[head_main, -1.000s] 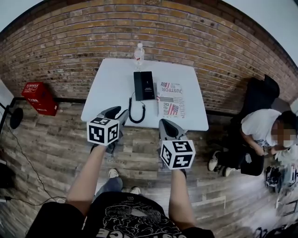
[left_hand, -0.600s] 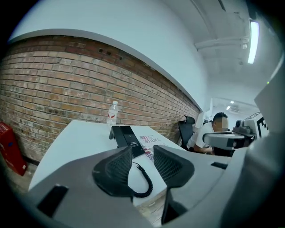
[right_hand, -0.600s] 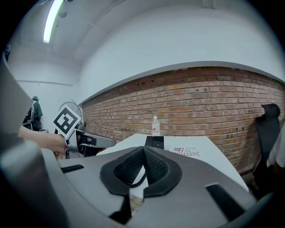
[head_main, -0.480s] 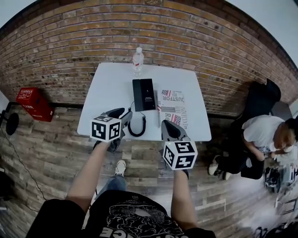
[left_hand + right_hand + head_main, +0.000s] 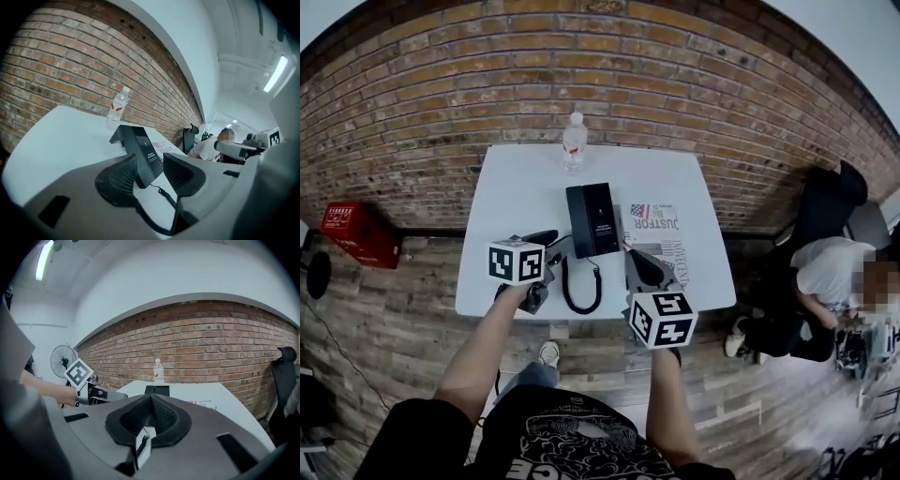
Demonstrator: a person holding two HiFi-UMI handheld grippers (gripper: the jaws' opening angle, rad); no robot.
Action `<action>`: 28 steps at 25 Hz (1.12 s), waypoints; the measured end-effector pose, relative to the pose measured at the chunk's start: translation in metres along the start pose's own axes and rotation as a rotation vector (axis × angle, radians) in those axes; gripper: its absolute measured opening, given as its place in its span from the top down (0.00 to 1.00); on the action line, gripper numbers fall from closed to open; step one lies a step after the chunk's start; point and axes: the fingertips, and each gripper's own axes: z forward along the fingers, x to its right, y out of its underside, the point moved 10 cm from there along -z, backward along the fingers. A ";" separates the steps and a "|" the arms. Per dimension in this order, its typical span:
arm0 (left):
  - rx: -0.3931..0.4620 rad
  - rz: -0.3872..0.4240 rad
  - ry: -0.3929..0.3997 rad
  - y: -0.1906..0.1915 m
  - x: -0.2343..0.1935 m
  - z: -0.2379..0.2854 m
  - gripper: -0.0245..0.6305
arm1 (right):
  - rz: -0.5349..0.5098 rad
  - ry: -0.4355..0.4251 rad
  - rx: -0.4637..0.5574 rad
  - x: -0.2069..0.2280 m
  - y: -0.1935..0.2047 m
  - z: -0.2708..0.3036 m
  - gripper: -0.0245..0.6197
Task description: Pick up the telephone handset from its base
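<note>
Stands at the near edge of a white desk [image 5: 516, 187] set against a brick wall [image 5: 675, 84]. Holds the left gripper [image 5: 547, 241] over that near edge, left of centre, with its jaws spread and opening and nothing between the pads. Looks through the gap at the black telephone [image 5: 143, 150] beyond. Holds the right gripper [image 5: 630, 255] just right of the coiled cord [image 5: 578, 298], jaws pressed together and empty. Finds the handset [image 5: 579, 221] mid-desk, apparently lying on its base [image 5: 606, 216], though hard to separate from it. Sees a water bottle [image 5: 574, 142] at the far edge and a newspaper [image 5: 661, 239] just right of the telephone, toward the right edge.
</note>
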 end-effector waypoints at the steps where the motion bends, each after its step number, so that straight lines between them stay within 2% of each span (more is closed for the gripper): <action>1: -0.009 -0.022 0.021 -0.001 -0.008 0.007 0.72 | 0.000 0.006 -0.003 0.001 -0.002 0.006 0.96; 6: -0.038 -0.144 0.097 -0.007 -0.044 0.037 0.72 | 0.007 0.035 -0.016 0.008 -0.009 0.035 0.96; 10: -0.068 -0.199 0.133 -0.008 -0.068 0.054 0.72 | 0.012 0.054 -0.027 0.013 -0.012 0.055 0.96; 16: -0.119 -0.262 0.207 -0.007 -0.086 0.080 0.72 | 0.027 0.093 -0.042 0.020 -0.016 0.073 0.96; 21: -0.129 -0.357 0.329 -0.004 -0.094 0.096 0.72 | 0.042 0.127 -0.062 0.029 -0.012 0.080 0.96; 24: -0.127 -0.388 0.369 -0.004 -0.098 0.102 0.73 | 0.060 0.150 -0.072 0.032 -0.006 0.079 0.96; 28: -0.138 -0.451 0.395 -0.004 -0.100 0.109 0.82 | 0.084 0.179 -0.080 0.038 -0.001 0.076 0.96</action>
